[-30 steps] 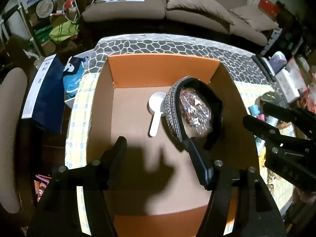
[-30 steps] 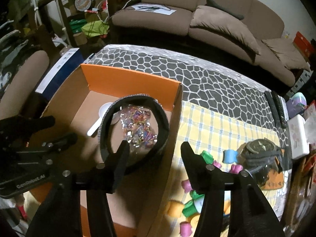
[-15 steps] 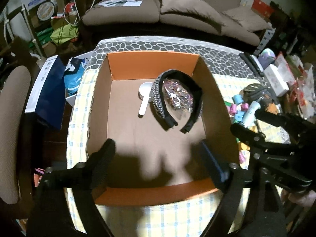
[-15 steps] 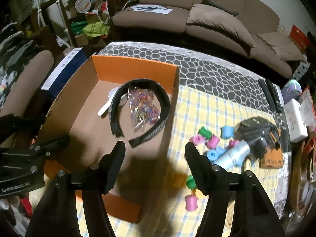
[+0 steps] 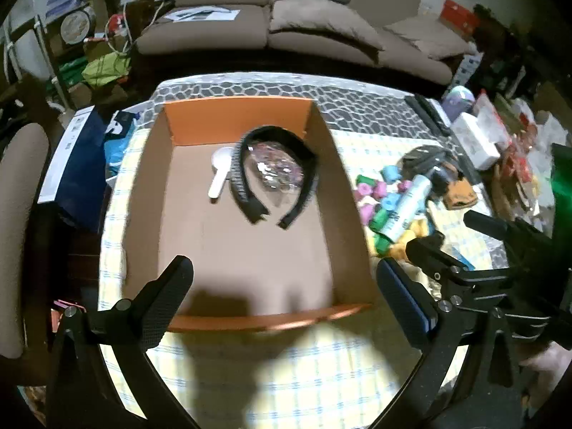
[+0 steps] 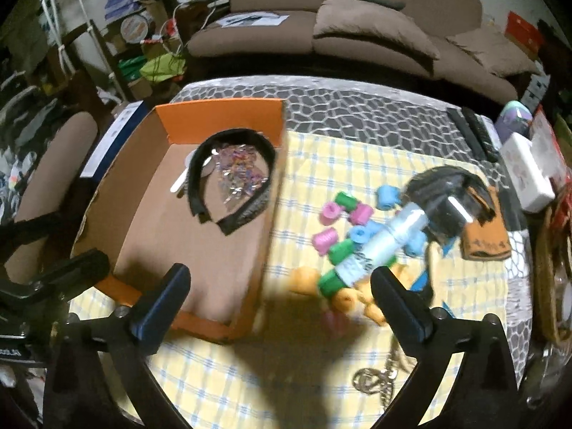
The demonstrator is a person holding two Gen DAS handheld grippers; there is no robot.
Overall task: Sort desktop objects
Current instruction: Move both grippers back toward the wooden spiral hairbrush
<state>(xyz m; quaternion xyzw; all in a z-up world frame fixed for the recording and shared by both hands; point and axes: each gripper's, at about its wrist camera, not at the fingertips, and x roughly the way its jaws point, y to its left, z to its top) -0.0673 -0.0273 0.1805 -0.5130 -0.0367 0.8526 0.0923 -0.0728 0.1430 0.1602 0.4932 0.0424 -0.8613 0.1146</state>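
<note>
An orange cardboard box (image 5: 236, 107) (image 6: 221, 114) sits on the yellow checked cloth. Inside lie a black headband (image 5: 307, 164) (image 6: 195, 175), a clear bag of coloured hair ties (image 5: 275, 171) (image 6: 237, 171) and a white scoop (image 5: 220, 175). My left gripper (image 5: 286, 286) is open and empty above the box's near edge. My right gripper (image 6: 280, 291) is open and empty, right of the box, above a white spray bottle (image 6: 379, 246) (image 5: 407, 207) lying among coloured rollers (image 6: 343, 221) (image 5: 371, 193).
A black and brown pouch heap (image 6: 457, 196) lies right of the rollers. A gold chain (image 6: 375, 379) lies near the front. Remotes (image 6: 475, 136) and white boxes (image 6: 529, 171) crowd the right edge. A sofa (image 5: 286, 25) stands behind the table, a chair (image 5: 18, 196) at left.
Both grippers have drawn back and up from the box. The headband, let go a second ago, now lies in the box. The right gripper has swung right over the bottle and rollers.
</note>
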